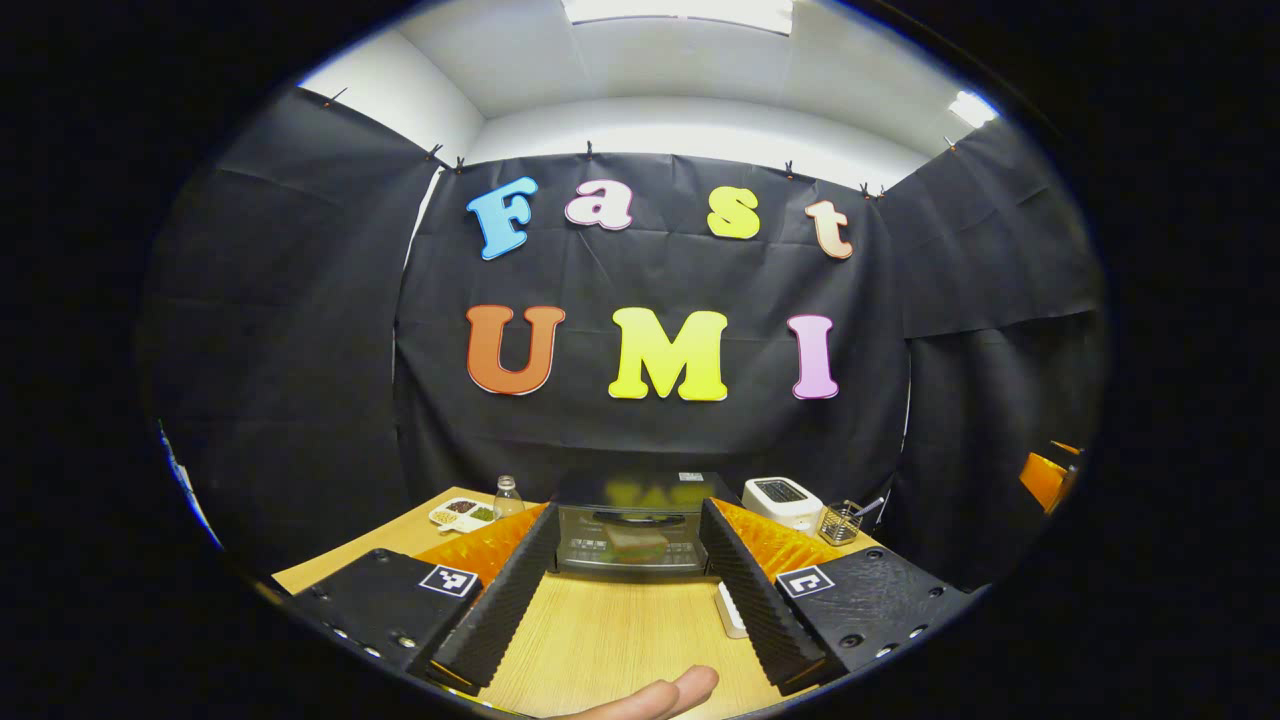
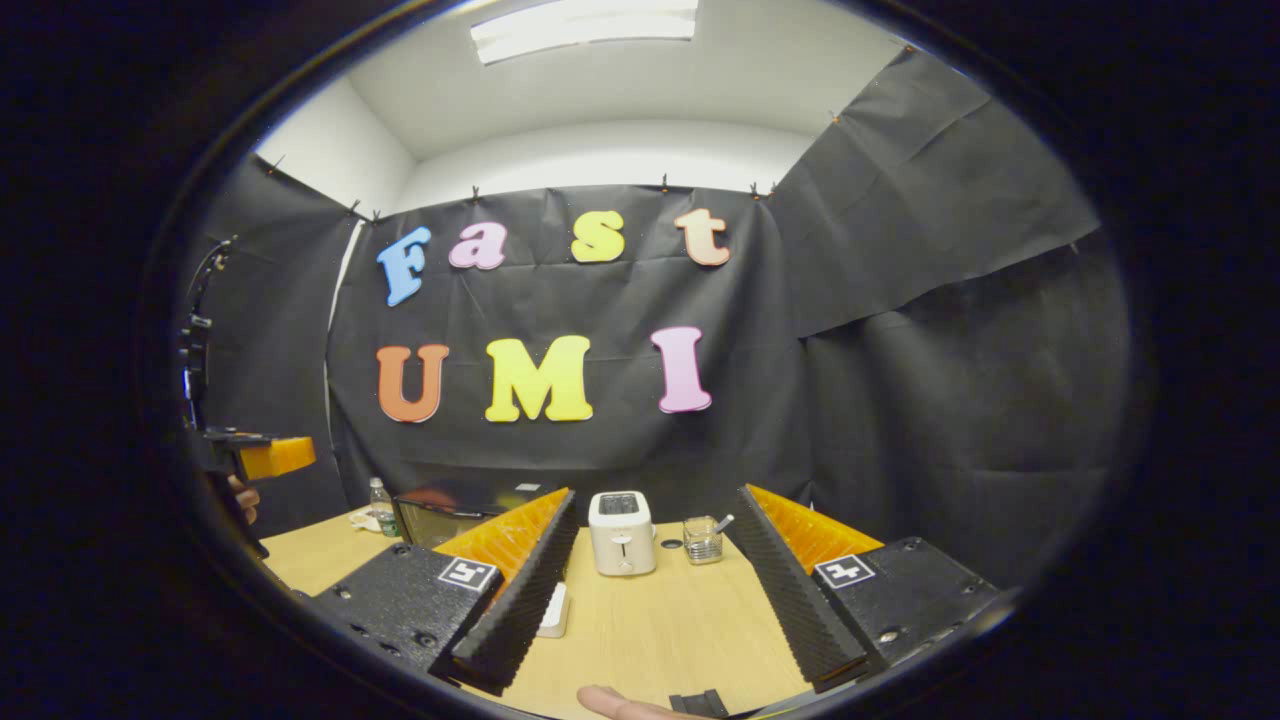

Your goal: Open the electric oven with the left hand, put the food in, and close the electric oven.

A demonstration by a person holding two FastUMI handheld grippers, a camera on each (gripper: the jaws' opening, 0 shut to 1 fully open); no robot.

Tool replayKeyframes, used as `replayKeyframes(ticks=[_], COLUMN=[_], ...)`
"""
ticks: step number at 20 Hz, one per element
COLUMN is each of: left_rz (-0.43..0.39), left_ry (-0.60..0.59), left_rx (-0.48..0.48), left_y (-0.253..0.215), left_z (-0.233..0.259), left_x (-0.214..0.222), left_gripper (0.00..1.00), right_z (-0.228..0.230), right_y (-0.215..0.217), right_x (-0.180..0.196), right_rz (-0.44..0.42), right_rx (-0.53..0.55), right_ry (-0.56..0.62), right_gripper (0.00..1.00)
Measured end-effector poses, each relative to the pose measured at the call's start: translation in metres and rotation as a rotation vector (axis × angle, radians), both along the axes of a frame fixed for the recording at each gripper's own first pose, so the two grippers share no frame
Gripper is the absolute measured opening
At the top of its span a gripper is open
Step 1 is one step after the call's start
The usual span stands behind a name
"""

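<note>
The black electric oven [image 1: 630, 500] stands at the back of the wooden table [image 1: 620, 640] with its glass door upright and shut. Through the glass shows a brownish food item [image 1: 637, 545]. My left gripper [image 1: 629, 515] is open, its two fingers framing the oven from a short distance, touching nothing. In the right gripper view the oven [image 2: 440, 518] sits to the left, partly hidden behind one finger. My right gripper [image 2: 657, 500] is also open and holds nothing, pointing toward the toaster. The left gripper [image 2: 268, 456] and the hand [image 2: 240, 495] holding it show at the far left edge.
A white toaster [image 1: 783, 500] [image 2: 621, 532] and a wire holder with a spoon [image 1: 845, 520] [image 2: 703, 540] stand right of the oven. A bottle [image 1: 508, 497] and a snack dish [image 1: 462, 513] lie left of it. A small white item [image 1: 730, 608] rests on the table.
</note>
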State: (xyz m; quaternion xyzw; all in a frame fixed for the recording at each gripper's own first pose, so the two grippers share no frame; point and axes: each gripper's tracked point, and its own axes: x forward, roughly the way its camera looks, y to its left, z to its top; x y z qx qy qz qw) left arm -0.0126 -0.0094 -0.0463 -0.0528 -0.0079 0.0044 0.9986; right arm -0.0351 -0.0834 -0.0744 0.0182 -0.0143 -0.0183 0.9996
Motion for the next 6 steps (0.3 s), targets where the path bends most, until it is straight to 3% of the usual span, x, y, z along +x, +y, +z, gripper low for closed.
replayKeyframes(ticks=[1, 2, 3, 6], left_rz=[0.005, 0.012, 0.008, 0.018], left_ry=[0.0, 0.002, 0.001, 0.016], left_rx=[-0.002, -0.005, -0.007, -0.026], left_y=[0.0, 0.0, -0.002, 0.002], left_z=[-0.005, -0.011, -0.016, -0.036], left_x=[-0.009, -0.018, -0.027, -0.051], left_gripper=[0.93, 0.93, 0.92, 0.92], right_z=[-0.001, -0.002, -0.004, -0.009], right_y=[0.002, 0.008, 0.015, 0.033], right_x=[-0.004, -0.006, -0.008, -0.013], right_rz=[0.0, 0.012, 0.027, 0.065], right_rx=[0.017, 0.026, 0.021, -0.015], right_ry=[-0.007, -0.008, -0.004, -0.001], right_gripper=[1.0, 0.89, 1.0, 1.0])
